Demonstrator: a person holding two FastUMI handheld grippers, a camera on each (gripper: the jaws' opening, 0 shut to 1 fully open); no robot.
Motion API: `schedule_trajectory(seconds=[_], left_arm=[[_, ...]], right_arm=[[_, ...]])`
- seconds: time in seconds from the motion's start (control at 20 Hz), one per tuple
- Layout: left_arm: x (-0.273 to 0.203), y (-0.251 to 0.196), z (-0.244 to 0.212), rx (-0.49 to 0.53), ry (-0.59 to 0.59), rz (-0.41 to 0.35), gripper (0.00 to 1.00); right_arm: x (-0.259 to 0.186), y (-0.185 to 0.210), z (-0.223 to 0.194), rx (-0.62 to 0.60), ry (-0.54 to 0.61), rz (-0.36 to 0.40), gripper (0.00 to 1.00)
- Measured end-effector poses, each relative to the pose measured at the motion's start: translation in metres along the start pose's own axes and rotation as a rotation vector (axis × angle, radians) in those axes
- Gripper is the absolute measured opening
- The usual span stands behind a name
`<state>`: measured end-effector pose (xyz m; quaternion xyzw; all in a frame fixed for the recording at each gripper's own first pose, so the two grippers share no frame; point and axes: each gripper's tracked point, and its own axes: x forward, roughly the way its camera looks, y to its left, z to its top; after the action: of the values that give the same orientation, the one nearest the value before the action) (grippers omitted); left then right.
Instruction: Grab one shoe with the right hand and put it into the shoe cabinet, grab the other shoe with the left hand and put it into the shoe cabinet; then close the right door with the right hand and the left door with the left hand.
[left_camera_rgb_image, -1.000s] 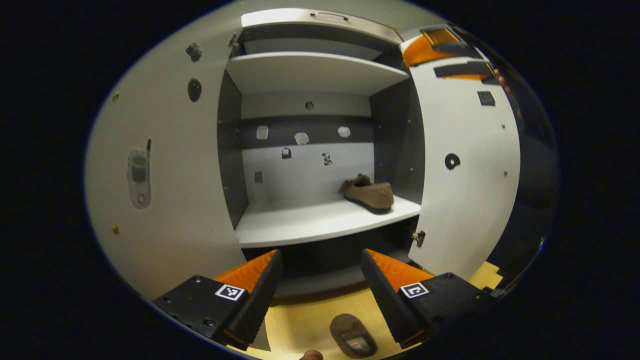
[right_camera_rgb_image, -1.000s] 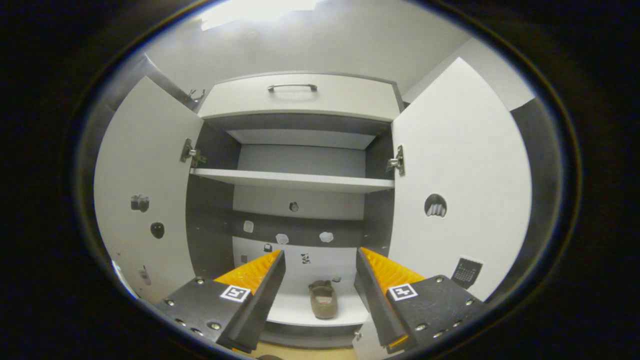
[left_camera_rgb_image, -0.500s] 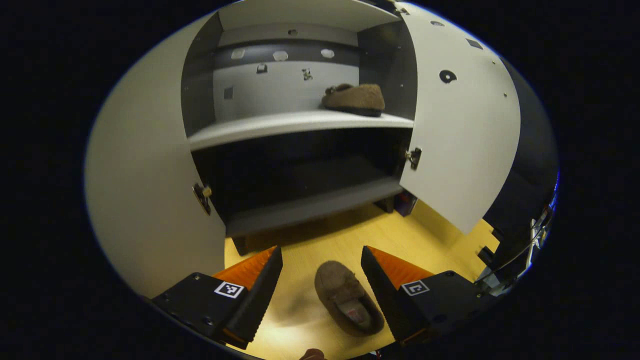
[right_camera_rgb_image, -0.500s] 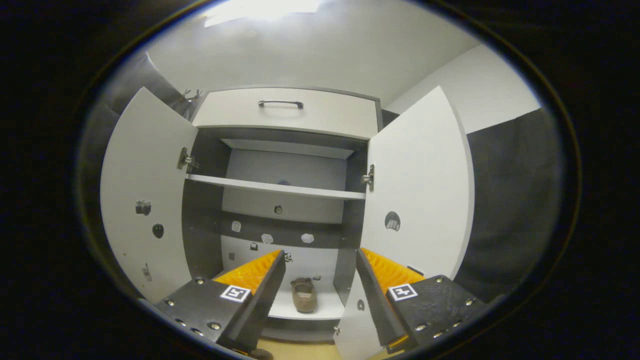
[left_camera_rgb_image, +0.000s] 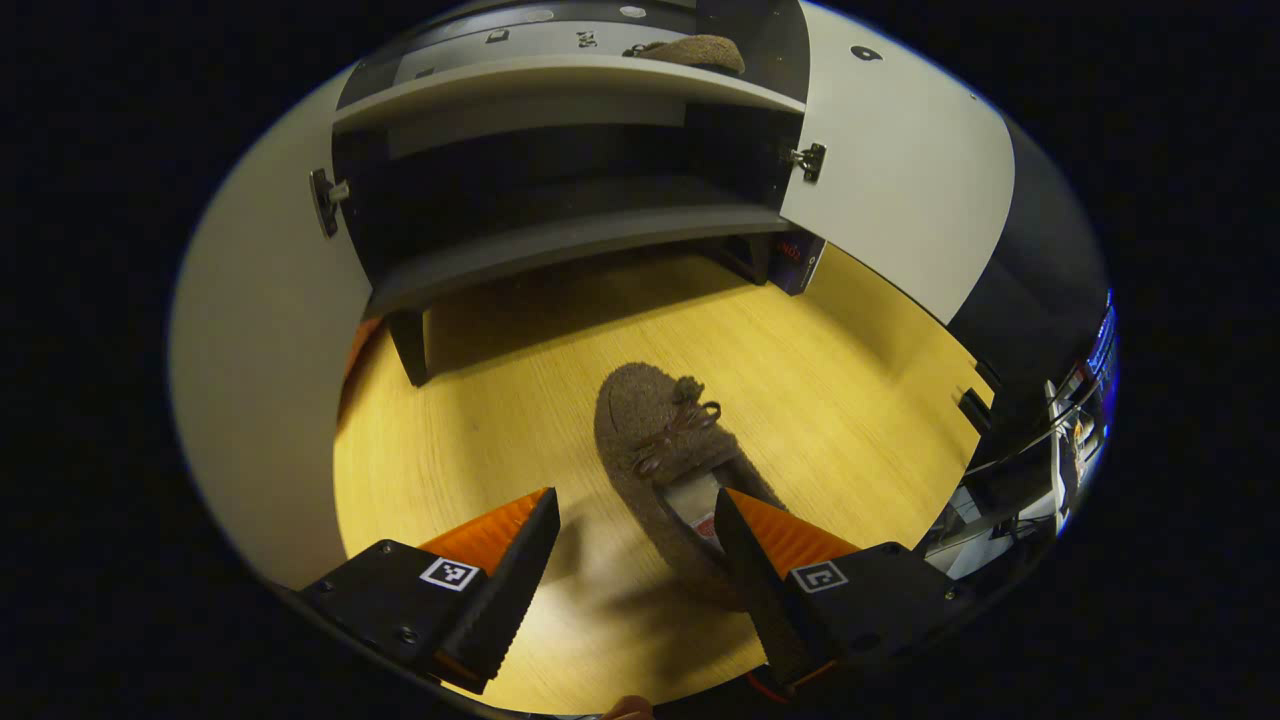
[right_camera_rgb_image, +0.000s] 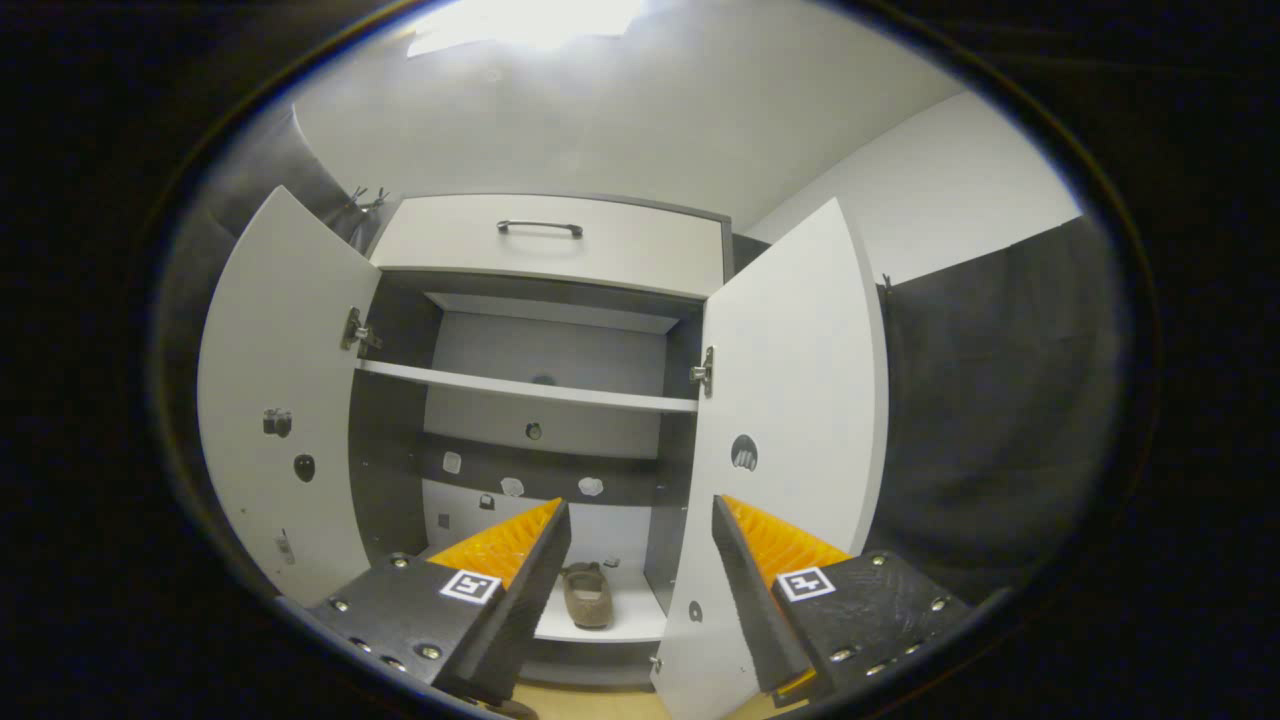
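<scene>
A brown fuzzy slipper (left_camera_rgb_image: 668, 460) lies on the wooden floor (left_camera_rgb_image: 480, 420) in the left gripper view, toe toward the shoe cabinet (left_camera_rgb_image: 560, 240). My left gripper (left_camera_rgb_image: 636, 540) hangs open just above it, its right finger (left_camera_rgb_image: 770, 560) over the slipper's heel. The other brown slipper (right_camera_rgb_image: 586, 594) rests on the cabinet's middle shelf, also seen at the top of the left gripper view as the slipper (left_camera_rgb_image: 690, 52). My right gripper (right_camera_rgb_image: 640, 560) is open and empty, held back from the cabinet. Both doors stand open: left door (right_camera_rgb_image: 275, 400), right door (right_camera_rgb_image: 790, 440).
A drawer with a metal handle (right_camera_rgb_image: 540, 228) tops the cabinet. A dark lower shelf (left_camera_rgb_image: 570, 235) sits just above the floor on short legs (left_camera_rgb_image: 408, 345). Black cloth wall (right_camera_rgb_image: 990, 400) stands right of the cabinet. Equipment and cables (left_camera_rgb_image: 1050, 460) lie at the floor's right edge.
My left gripper has tipped down from the cabinet interior to the floor and closed in on the slipper. My right gripper has drawn back and drifted right, the cabinet shrinking in its view.
</scene>
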<state>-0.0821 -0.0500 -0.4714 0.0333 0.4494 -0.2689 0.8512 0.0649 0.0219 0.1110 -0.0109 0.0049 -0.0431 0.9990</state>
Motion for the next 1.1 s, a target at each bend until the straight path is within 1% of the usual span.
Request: schedule_trajectory(seconds=[0.1, 0.25, 0.35, 0.4, 0.45, 0.5, 0.55, 0.6, 0.65, 0.7, 0.75, 0.8, 0.9, 0.95, 1.1], left_arm=[[0.013, 0.005, -0.009, -0.027, 0.019, 0.014, 0.97], [0.03, 0.011, -0.009, -0.11, 0.02, 0.024, 0.96], [0.041, 0.015, -0.011, -0.159, 0.045, 0.024, 0.88], [0.05, 0.009, -0.012, -0.184, 0.052, 0.003, 0.77], [0.054, 0.003, -0.012, -0.203, 0.053, -0.026, 0.74], [0.056, -0.001, -0.014, -0.217, 0.068, -0.038, 0.57], [0.057, -0.001, -0.015, -0.228, 0.076, -0.027, 0.45], [0.061, 0.003, -0.014, -0.231, 0.068, 0.0, 0.31], [0.061, 0.009, -0.017, -0.238, 0.083, 0.034, 0.26], [0.059, 0.009, -0.015, -0.249, 0.08, 0.049, 0.11], [0.059, 0.009, -0.015, -0.249, 0.088, 0.059, 0.06], [0.057, 0.01, -0.017, -0.242, 0.113, 0.066, 0.01], [0.052, 0.015, -0.019, -0.21, 0.158, 0.082, 0.01], [0.047, 0.018, -0.017, -0.19, 0.163, 0.094, 0.02], [0.039, 0.009, 0.013, -0.138, 0.094, 0.073, 0.01]], right_arm=[[-0.003, -0.002, -0.003, -0.008, 0.003, -0.011, 0.87], [-0.012, -0.004, -0.007, -0.019, 0.001, -0.024, 0.87], [-0.016, 0.0, -0.009, -0.021, -0.003, -0.025, 0.85], [-0.017, 0.002, -0.01, -0.026, -0.007, -0.024, 0.87], [-0.019, 0.004, -0.01, -0.032, -0.014, -0.025, 0.87], [-0.022, 0.005, -0.008, -0.035, -0.024, -0.027, 0.87], [-0.024, 0.008, -0.007, -0.034, -0.029, -0.023, 0.87], [-0.025, 0.011, -0.008, -0.035, -0.03, -0.019, 0.86], [-0.025, 0.012, -0.01, -0.037, -0.029, -0.02, 0.86], [-0.026, 0.012, -0.01, -0.037, -0.03, -0.021, 0.86], [-0.026, 0.014, -0.011, -0.034, -0.028, -0.021, 0.87], [-0.027, 0.016, -0.013, -0.03, -0.027, -0.021, 0.86], [-0.026, 0.015, -0.016, -0.024, -0.022, -0.024, 0.86], [-0.026, 0.013, -0.017, -0.022, -0.018, -0.025, 0.86], [-0.026, 0.012, -0.018, -0.008, -0.017, -0.025, 0.87]])
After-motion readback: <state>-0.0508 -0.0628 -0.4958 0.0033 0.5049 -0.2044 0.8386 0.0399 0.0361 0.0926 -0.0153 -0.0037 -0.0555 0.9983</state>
